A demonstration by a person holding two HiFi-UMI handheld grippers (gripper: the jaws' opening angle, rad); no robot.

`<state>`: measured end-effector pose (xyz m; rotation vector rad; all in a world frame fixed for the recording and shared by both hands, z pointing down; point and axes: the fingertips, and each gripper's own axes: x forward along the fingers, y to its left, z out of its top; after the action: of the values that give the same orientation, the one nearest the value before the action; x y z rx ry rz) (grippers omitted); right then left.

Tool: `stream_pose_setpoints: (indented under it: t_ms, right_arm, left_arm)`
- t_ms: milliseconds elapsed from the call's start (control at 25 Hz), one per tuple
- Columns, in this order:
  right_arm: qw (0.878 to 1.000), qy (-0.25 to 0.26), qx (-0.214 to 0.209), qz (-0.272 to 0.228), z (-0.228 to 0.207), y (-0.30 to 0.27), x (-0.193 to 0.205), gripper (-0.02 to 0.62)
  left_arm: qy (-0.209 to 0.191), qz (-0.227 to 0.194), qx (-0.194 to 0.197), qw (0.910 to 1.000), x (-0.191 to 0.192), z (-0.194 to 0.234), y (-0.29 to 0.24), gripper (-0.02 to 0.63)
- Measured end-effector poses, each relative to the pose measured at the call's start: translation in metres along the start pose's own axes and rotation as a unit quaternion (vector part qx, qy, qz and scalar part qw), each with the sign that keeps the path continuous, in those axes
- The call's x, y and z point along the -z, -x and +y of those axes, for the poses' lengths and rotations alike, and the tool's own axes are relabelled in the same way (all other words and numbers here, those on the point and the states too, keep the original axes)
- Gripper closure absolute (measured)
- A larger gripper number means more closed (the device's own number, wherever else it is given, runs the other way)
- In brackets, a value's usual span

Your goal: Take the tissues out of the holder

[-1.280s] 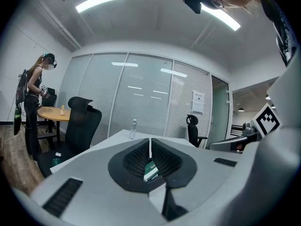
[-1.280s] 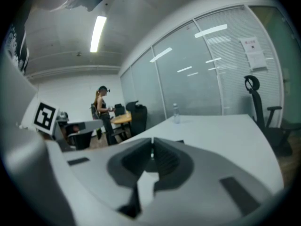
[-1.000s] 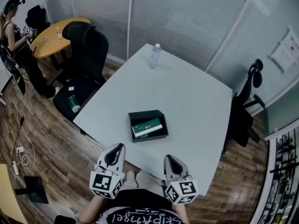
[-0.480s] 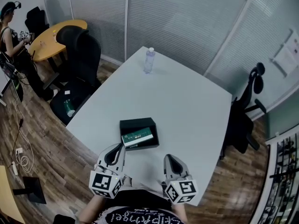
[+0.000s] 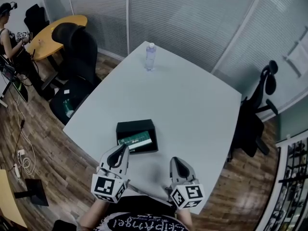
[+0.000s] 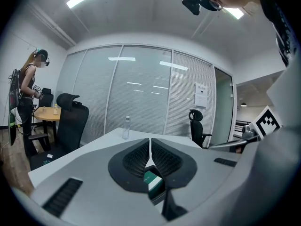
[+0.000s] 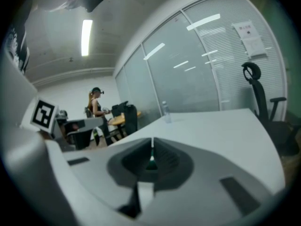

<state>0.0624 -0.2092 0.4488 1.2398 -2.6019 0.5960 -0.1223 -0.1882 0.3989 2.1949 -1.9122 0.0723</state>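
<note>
The black holder (image 5: 131, 127) sits on the white table (image 5: 202, 105). The green pack of tissues (image 5: 135, 141) lies flat inside it, against the holder's near wall.

The left gripper (image 5: 122, 149) hovers at the holder's near left corner, its fingers pressed together with nothing between them. In the left gripper view the tissues show just beyond and below the closed tips, clear of the pads.

The right gripper (image 5: 174, 161) is off to the right of the holder and apart from it. Its fingers are also pressed together and grip nothing. In the right gripper view only a sliver of the pack's green shows through the thin slit between the pads, lying beyond them.

A water bottle (image 5: 150, 57) stands well beyond the holder's far side.
</note>
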Motion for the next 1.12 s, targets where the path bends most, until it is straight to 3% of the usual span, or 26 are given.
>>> stream_pose_setpoints:
  t_ms: [280,1120]
  right_arm:
    - [1.0,-0.008,0.008,0.001,0.003,-0.004,0.0,0.56]
    - [0.997,-0.019,0.08,-0.004,0.041,-0.019,-0.012,0.56]
  left_arm:
    - [-0.004,0.004,-0.003,1.0,0.0,0.013,-0.007,0.568]
    - [0.004,0.008,0.071,0.9975,-0.013,0.059,-0.027,0.568]
